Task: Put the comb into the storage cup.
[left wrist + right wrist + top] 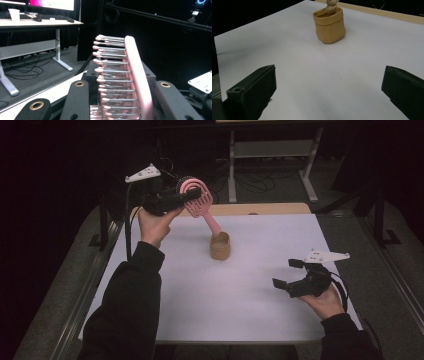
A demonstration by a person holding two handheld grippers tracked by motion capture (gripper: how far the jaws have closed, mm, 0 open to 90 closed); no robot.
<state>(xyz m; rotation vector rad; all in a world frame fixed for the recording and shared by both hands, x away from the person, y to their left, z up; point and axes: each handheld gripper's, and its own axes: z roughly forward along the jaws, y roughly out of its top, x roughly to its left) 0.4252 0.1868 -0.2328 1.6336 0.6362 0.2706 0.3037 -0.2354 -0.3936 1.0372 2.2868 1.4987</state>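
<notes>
left gripper: clamped on the pink hairbrush head, handle end dipped into the tan pot
right gripper: jaws wide, nothing held
step: brush probably being stood in the pot
next: lowering straight, then release needed

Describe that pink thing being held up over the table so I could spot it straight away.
Start at the white table and find the small tan pot near its middle. A pink handle rises slanting from that pot up to the left tongs, which are shut on the head of a pink hairbrush. Its open, looped head with rows of pink-tipped bristles sets it apart from the plain pot.
</notes>
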